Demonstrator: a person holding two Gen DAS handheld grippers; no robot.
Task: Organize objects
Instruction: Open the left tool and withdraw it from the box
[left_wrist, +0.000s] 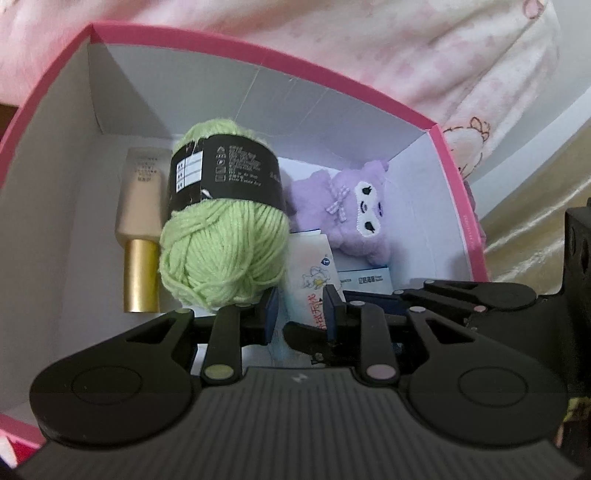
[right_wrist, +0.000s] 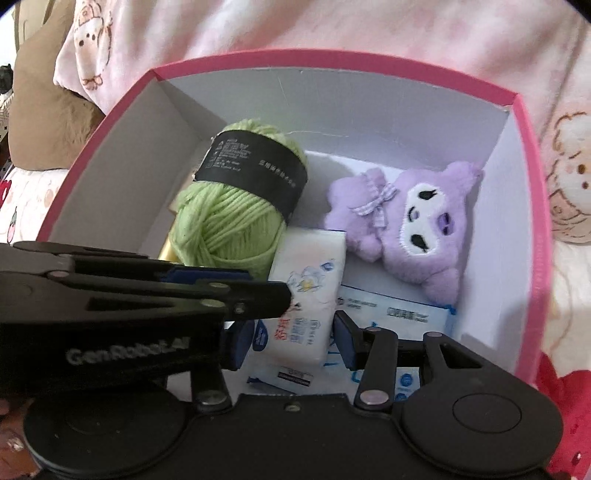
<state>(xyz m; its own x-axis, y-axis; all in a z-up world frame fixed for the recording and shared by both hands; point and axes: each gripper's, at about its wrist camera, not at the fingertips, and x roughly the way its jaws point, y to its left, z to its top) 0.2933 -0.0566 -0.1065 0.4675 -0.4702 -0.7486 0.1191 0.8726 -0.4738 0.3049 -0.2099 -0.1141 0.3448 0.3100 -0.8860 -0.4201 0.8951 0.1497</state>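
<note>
**Left wrist and right wrist: one tissue pack between the tools, inside a filling box**

Nearest the lens, the left tool (left_wrist: 301, 312) has its jaws drawn close, leaving only a narrow gap. Red print on the single tissue pack (right_wrist: 306, 295) shows through that gap, but whether the pads pinch it is hard to tell. In the right wrist view this tool crosses from the left, and its tip covers the pack's near corner.

The right tool (right_wrist: 293, 341) stands part-open astride the same pack, one finger on each side, with a sliver of space at the right-hand pad. The pack lies on the floor of the box, on top of flat blue-and-white packets (right_wrist: 402, 312). At least two of these show, but they overlap and run under the tool, so the count is unsure.

Just beyond the pack lies one ball of green yarn (left_wrist: 221, 251) with a black paper band, touching the pack's far edge. Left of it is one cream bottle (left_wrist: 142, 221) with a gold cap, almost wholly hidden by the yarn in the right wrist view. To the right, one purple plush toy (right_wrist: 417, 221) rests against the side wall, its foot on a packet.

All of this sits in one white-lined box with a pink rim (right_wrist: 332, 61), whose near wall is cut off. Pink printed fabric (left_wrist: 332, 37) lies blurred behind it.
</note>
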